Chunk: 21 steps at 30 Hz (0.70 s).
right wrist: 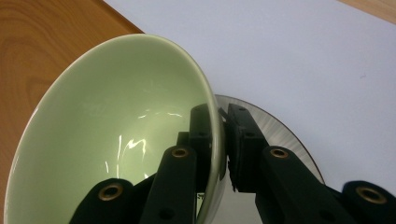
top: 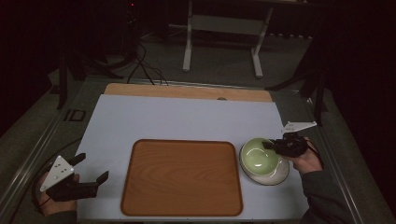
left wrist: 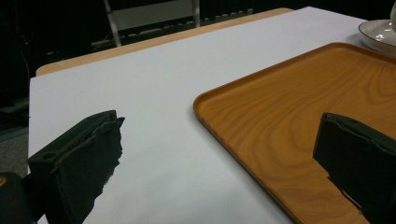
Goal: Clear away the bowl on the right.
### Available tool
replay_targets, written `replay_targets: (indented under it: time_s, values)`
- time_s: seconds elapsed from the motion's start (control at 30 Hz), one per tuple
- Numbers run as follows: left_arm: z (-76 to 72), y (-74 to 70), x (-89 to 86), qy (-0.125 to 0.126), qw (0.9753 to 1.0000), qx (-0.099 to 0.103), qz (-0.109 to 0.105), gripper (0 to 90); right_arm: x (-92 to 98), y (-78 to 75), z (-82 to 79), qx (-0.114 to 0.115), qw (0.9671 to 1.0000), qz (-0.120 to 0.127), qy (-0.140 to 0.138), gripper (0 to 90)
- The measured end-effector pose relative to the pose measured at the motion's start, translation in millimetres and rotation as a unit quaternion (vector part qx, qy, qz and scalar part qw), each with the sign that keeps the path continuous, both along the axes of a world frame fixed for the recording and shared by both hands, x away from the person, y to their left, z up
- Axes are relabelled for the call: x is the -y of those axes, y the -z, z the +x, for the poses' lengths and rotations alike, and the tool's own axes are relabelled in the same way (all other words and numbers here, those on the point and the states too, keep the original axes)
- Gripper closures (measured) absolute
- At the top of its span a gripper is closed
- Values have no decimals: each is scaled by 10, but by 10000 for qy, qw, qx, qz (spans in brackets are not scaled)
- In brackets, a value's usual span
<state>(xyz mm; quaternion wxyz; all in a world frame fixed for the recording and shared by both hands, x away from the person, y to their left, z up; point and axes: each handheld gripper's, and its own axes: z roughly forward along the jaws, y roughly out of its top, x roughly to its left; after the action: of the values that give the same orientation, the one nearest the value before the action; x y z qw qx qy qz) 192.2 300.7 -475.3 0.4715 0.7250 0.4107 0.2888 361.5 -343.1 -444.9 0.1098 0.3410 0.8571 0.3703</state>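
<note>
A pale green bowl (top: pixel 258 154) sits tilted over a white plate (top: pixel 275 175), at the right side of the desk (top: pixel 187 116), just beside the right edge of a wooden tray (top: pixel 182 177). My right tongs (top: pixel 271 145) are clenched on the bowl's rim: in the right gripper view, one jaw lies inside the green bowl (right wrist: pixel 116 140) and the other outside it, with the rim pinched between them and the plate (right wrist: pixel 280 130) visible underneath. My right hand (top: pixel 308 161) holds these tongs from the right.

The tray is bare and lies on the white sheet covering the desk, near its front edge.

My left tongs (top: pixel 91 175) are at the front left, well apart from the bowl, held in my left hand (top: pixel 51 200). Their jaws are spread wide and released, grasping nothing. In the left gripper view, one jaw hangs over the white desk (left wrist: pixel 140 93) and the other over the tray (left wrist: pixel 289 107).
</note>
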Motion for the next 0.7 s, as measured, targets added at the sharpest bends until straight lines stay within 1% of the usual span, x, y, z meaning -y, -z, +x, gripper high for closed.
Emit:
replay_targets:
  time_s: [0.5,0.7]
  values:
    - [-2,-1,-1,-1,10000,8,-2,12,-79,-48,27,61,9999,26,-101,810]
    - [-5,-2,-5,-18,10000,25,-12,12,-107,-69,27,85,9998,79,-163,810]
